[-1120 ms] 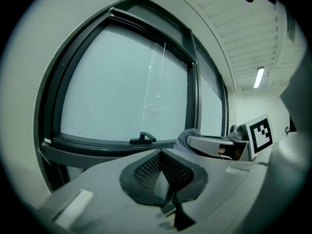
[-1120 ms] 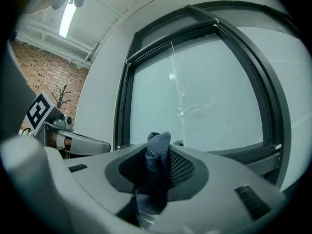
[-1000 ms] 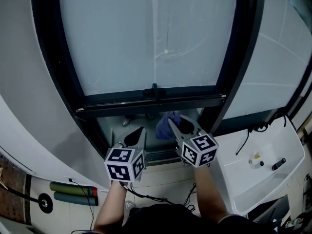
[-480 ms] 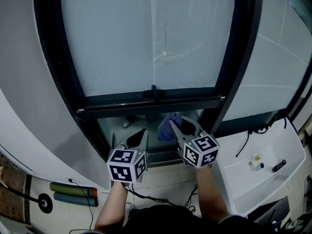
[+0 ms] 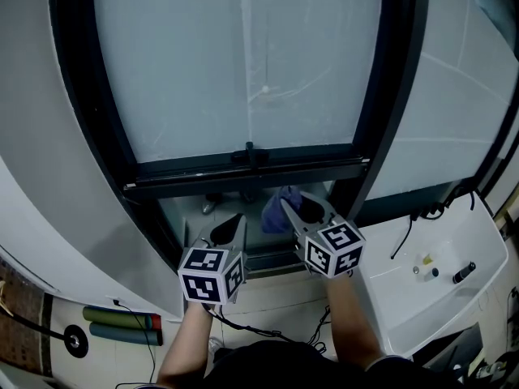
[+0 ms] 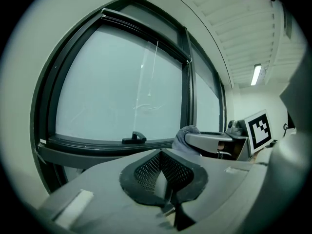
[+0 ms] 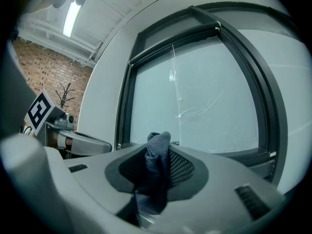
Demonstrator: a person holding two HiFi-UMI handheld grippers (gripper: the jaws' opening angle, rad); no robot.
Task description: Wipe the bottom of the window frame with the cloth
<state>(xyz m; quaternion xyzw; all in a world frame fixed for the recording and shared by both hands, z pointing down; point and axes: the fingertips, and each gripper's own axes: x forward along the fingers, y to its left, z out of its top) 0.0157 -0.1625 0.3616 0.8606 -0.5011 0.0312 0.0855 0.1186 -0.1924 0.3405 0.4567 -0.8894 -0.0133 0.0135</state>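
Right gripper (image 5: 293, 209) is clenched on the cloth (image 5: 278, 203). The right gripper view shows the blue fabric pinched between the jaws with a tuft poking out past the tips, so I judge the loose end is meant to be the wiping face. Left gripper (image 6: 162, 165) is closed on nothing, jaws together. It hangs low and left of the cloth, parked out of the wiping lane I think, or ready to brace.

The cloth sits just under the bottom rail (image 5: 243, 175) of the window frame, right of its middle, in front of the grey recess (image 5: 182, 213) below the rail. I cannot tell whether it touches the rail. It looks just short, so I judge wiping is not yet under way.

Edges: the rail runs between the left upright (image 5: 105, 128) and the right upright (image 5: 381, 128). The right upright is close to the right gripper, so there is little travel that way. There is more open run leftward along the rail, but the left gripper stands in that path lower down. The handle (image 5: 250, 152) sticks up mid-rail, a snag point if the cloth rides the top face. The glass (image 5: 243, 63) above is well clear of both grippers.
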